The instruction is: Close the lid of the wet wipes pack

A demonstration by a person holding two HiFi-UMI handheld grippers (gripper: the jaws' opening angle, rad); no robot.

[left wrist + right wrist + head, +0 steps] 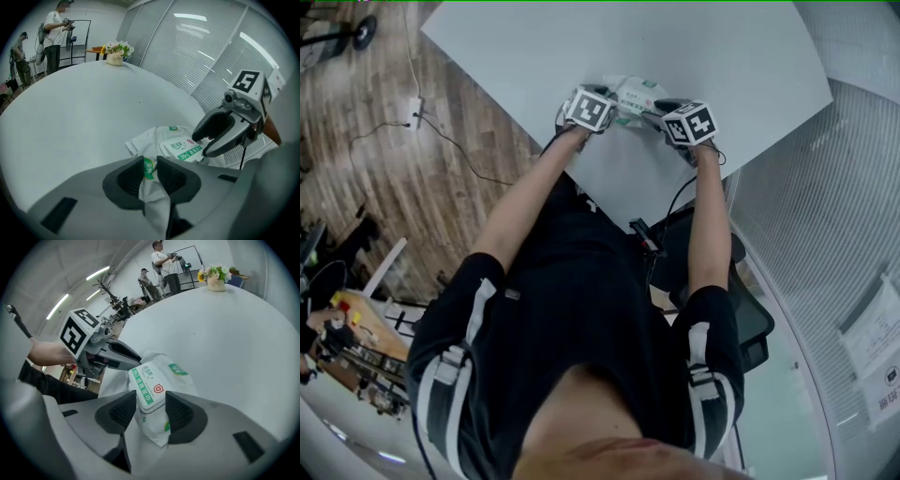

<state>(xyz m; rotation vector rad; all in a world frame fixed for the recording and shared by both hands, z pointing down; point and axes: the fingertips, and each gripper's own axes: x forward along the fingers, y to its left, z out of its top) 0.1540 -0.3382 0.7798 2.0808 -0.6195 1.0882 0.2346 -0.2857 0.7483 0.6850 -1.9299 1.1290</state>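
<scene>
The white wet wipes pack (pixel 636 94) lies on the white table (pixel 741 56), between my two grippers. My left gripper (pixel 150 173) is shut on a crumpled end of the pack (pixel 157 138), with the film pinched between its pads. The green-printed lid (pixel 147 385) lies flat on top of the pack. My right gripper (pixel 151 411) stands over the lid's end with a pad on each side; a slight gap shows, so it is open. In the left gripper view the right gripper (pixel 220 133) sits just beyond the lid (pixel 182 150).
A pot of flowers (pixel 215 281) stands at the table's far side. People (pixel 54 33) stand beyond it. A wall of blinds (pixel 197 51) runs on the right. A black chair (pixel 755 319) stands by the table's near edge (pixel 609 202).
</scene>
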